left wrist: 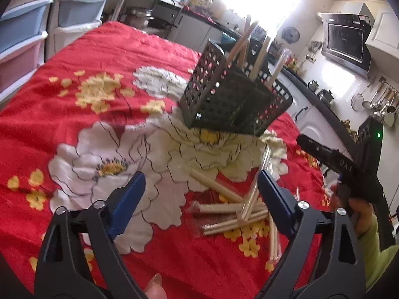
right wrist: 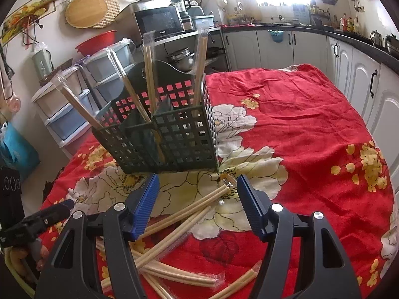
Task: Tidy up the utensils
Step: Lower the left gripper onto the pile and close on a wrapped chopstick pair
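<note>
A dark perforated utensil caddy (left wrist: 232,99) (right wrist: 164,134) stands on the red floral tablecloth (left wrist: 99,57) (right wrist: 299,114), with several wrapped chopstick pairs upright in it (right wrist: 149,74). More wrapped chopstick pairs lie loose on the cloth (left wrist: 232,214) (right wrist: 189,214). My left gripper (left wrist: 200,196) is open above the loose pile, empty; one pair (left wrist: 256,184) leans upright just inside its right finger. My right gripper (right wrist: 198,199) is open and empty, over the loose chopsticks just in front of the caddy. The right gripper also shows in the left wrist view (left wrist: 331,159), the left one in the right wrist view (right wrist: 37,219).
Plastic drawer units (right wrist: 69,104) stand beyond the table's far left edge. Kitchen counters and white cabinets (right wrist: 349,57) run along the right. A microwave (right wrist: 159,22) sits on a shelf behind the caddy.
</note>
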Tool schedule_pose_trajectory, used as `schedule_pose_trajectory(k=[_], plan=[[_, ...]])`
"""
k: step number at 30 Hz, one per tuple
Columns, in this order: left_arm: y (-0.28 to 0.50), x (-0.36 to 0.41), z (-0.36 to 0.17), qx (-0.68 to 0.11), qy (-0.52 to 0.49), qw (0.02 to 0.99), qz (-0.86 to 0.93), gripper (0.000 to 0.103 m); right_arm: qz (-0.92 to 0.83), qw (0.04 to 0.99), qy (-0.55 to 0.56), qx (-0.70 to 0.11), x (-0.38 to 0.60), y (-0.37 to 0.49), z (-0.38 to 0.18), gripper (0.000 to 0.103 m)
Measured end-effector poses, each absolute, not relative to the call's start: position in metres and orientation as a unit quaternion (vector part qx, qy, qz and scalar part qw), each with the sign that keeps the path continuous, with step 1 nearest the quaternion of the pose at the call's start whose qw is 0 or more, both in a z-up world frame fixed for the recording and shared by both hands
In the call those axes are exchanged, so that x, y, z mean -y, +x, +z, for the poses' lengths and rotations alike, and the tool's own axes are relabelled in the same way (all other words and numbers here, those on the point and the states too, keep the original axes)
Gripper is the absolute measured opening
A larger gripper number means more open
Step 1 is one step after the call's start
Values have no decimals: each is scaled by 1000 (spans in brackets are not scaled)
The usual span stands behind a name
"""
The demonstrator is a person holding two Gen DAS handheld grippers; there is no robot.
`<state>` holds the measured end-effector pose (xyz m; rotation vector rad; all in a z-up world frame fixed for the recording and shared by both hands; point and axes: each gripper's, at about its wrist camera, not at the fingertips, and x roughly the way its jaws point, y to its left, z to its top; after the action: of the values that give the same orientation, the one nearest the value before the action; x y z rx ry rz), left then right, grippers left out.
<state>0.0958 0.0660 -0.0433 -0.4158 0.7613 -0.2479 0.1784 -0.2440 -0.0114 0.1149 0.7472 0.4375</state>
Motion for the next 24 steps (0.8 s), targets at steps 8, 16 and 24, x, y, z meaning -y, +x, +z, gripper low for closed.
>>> schedule_pose_trajectory(k=[8, 16, 24], plan=[[95, -64, -61, -401, -225, 877, -139, 57, 210, 895, 60, -390, 243, 187, -23, 62], [94, -64, -73, -421, -250, 859, -152, 39, 203, 886, 64, -411, 242, 195, -33, 62], [99, -61, -77, -428, -249, 854, -159, 29, 195, 869, 77, -447, 244, 212, -49, 62]])
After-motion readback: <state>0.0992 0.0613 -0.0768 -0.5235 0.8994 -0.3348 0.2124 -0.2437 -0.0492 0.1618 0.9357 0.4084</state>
